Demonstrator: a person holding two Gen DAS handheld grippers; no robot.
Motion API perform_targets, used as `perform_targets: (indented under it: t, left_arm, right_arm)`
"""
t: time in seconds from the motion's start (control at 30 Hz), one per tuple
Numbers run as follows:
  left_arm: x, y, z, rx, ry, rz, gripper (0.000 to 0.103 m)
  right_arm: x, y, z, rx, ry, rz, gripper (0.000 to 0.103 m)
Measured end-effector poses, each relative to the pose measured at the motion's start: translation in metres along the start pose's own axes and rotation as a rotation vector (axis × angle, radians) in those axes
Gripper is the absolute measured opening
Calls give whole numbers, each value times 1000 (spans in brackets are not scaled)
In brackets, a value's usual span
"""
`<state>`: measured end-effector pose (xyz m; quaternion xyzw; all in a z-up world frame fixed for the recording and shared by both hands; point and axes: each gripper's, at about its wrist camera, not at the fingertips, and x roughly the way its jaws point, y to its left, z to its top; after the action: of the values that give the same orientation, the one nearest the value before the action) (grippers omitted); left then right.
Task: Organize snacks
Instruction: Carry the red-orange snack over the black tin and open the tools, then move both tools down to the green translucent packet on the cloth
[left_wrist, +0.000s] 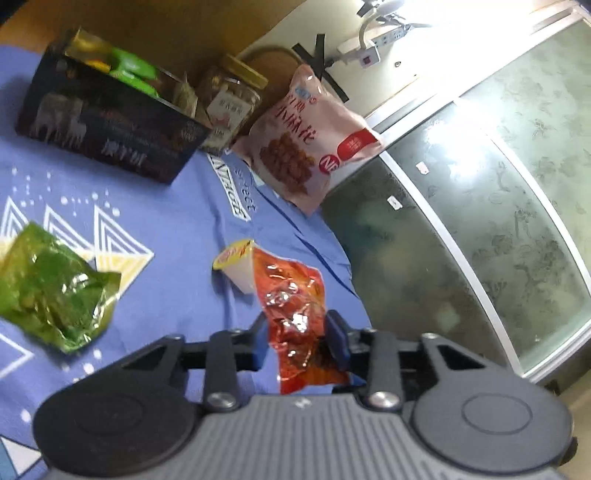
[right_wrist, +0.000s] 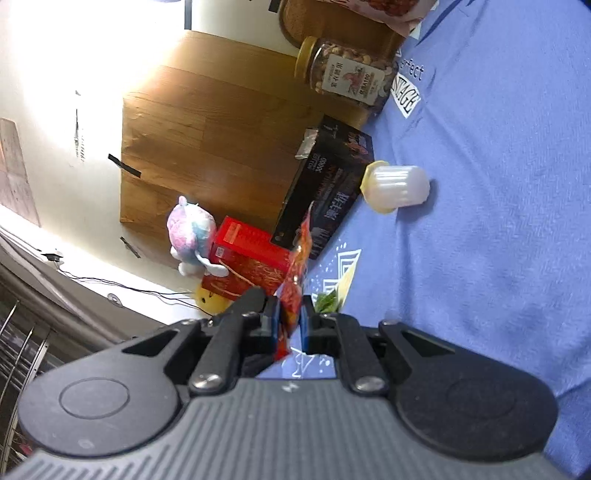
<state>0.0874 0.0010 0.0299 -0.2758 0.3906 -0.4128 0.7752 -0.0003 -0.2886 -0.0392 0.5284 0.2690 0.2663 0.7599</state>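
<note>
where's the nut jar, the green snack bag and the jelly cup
nut jar (right_wrist: 347, 79), right wrist view, on its paper label
green snack bag (left_wrist: 51, 291), left wrist view, middle of the crinkled foil
jelly cup (right_wrist: 399, 188), right wrist view, on its ribbed white side

Home, likely a bedroom or living room: work surface is covered with a blue printed cloth (right_wrist: 498, 184), not a bench top. Frosted sliding glass doors (left_wrist: 480, 221) with a floral pattern, wood panelling (right_wrist: 207, 122) on a plain wall, and a power strip (left_wrist: 373, 48) fixed up on the wall all read domestic. A pastel plush toy (right_wrist: 192, 232) beside a red gift box (right_wrist: 247, 258), plus a nut jar (right_wrist: 347, 74) and 1 pink snack bag (left_wrist: 306, 136), back that up.
</note>
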Motion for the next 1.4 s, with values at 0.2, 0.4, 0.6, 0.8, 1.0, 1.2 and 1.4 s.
perform_targets:
  t: [0.2, 0.4, 0.6, 0.8, 1.0, 1.2, 1.4]
  left_arm:
    - [-15, -4, 28, 66, -44, 76, 28]
    - [-34, 13, 113, 122, -179, 188, 31]
    - [-9, 73, 195, 112, -210, 428, 40]
    - [0, 90, 197, 131, -194, 553, 42]
    - [-19, 46, 184, 202, -242, 531, 44]
    - [-27, 3, 158, 271, -236, 516, 44]
    - [-39, -12, 131, 287, -219, 529, 44]
  right_arm:
    - [16, 21, 9, -81, 17, -19, 13]
    - [97, 61, 50, -258, 83, -44, 14]
    - [217, 87, 112, -441, 151, -126, 26]
    - [245, 88, 98, -827, 41, -446, 37]
    - [198, 149, 111, -873, -91, -481, 37]
    - [137, 241, 124, -929, -228, -485, 37]
    - [98, 251, 113, -953, -261, -469, 37]
